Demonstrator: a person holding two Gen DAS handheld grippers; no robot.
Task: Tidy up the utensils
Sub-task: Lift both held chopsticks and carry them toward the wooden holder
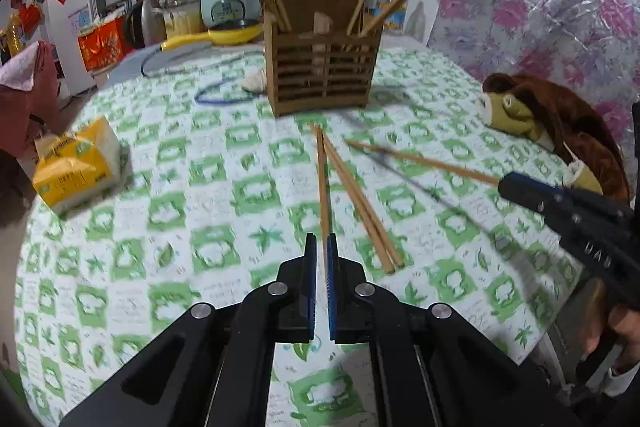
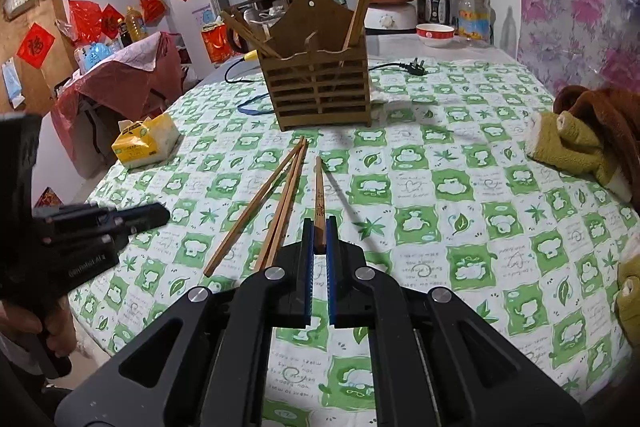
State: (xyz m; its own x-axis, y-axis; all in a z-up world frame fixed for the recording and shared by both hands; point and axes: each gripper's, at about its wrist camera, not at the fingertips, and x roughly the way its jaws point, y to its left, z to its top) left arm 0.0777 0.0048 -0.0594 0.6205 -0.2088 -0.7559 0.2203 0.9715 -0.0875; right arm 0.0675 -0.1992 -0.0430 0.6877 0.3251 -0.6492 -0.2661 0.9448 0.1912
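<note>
At the near edge of the bench (image 2: 460,163), spread with a green-and-white checked cloth, the right tongs (image 2: 319,239) are pinching the butt end of a single wooden chopstick (image 2: 319,195), which is pointing away from the camera toward the holder. From the left wrist view that same chopstick (image 1: 420,159) is stretching across the cloth, blurred, with its thick end gripped by the right tongs (image 1: 505,185) at the picture's right edge.

The left tongs (image 1: 321,251) are sitting nearly closed, a narrow slit showing between the blue pads; one of the loose chopsticks is lining up with that slit, but whether the pads are actually gripping it cannot be told. In the right wrist view the left tongs (image 2: 160,215) are hanging low at the left, their state unreadable.

Just beyond, three loose chopsticks (image 2: 276,203) are lying on the cloth, fanning outward toward the camera and converging at their far tips just short of the holder.

Farther back, a yellow tissue pack (image 2: 145,143) is resting at the left edge of the bench, and a brown plush toy (image 2: 588,131) is lying at the right edge.

At centre, the slatted wooden chopstick holder (image 2: 323,87) is standing upright with several chopsticks leaning in its left and right compartments. Behind it, a black power cord (image 2: 404,67) and a red-and-white bowl (image 2: 435,35) are sitting near the far edge.
</note>
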